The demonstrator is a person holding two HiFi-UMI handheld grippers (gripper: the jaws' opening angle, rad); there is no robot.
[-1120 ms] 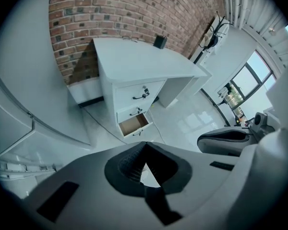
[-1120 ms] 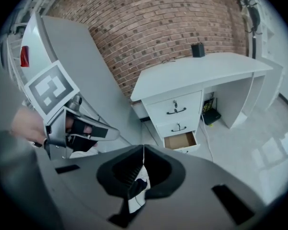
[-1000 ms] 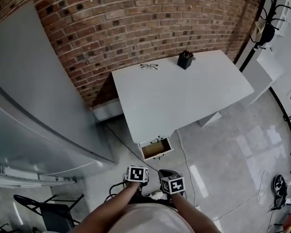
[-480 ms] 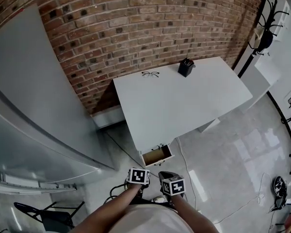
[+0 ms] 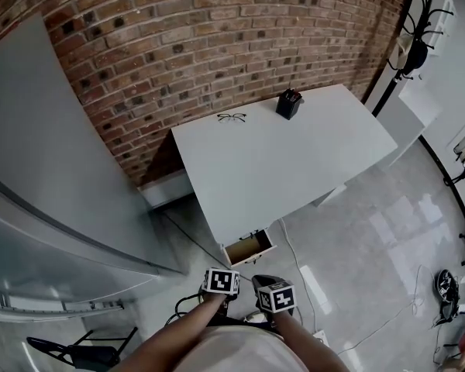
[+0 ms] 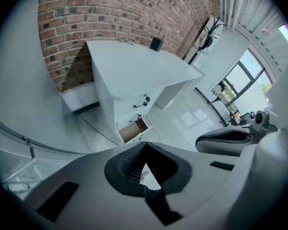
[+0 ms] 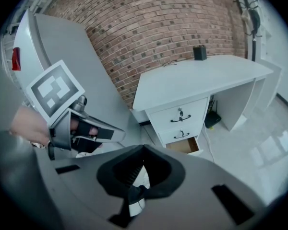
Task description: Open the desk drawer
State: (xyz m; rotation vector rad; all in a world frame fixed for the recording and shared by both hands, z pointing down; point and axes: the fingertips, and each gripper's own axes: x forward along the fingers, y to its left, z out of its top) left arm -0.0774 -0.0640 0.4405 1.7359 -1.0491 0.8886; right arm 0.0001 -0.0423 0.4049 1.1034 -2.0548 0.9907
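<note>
Three drawers stack under the left end of a white desk (image 5: 279, 157), which stands against a brick wall (image 5: 217, 45). The bottom drawer (image 5: 249, 247) is pulled out, showing its bare wooden inside, while the two drawers above it (image 7: 181, 119) are closed, each with a dark handle. On the surface near the wall lie a pair of glasses (image 5: 231, 117) and a black pen holder (image 5: 288, 104), a little apart from each other. The left gripper (image 6: 145, 150) and right gripper (image 7: 143, 151) hang side by side close to the person's body, above the glossy floor (image 5: 356, 246) and well apart from the desk. Both point down toward the drawers. Each gripper's jaws are pressed together with nothing between them.
</note>
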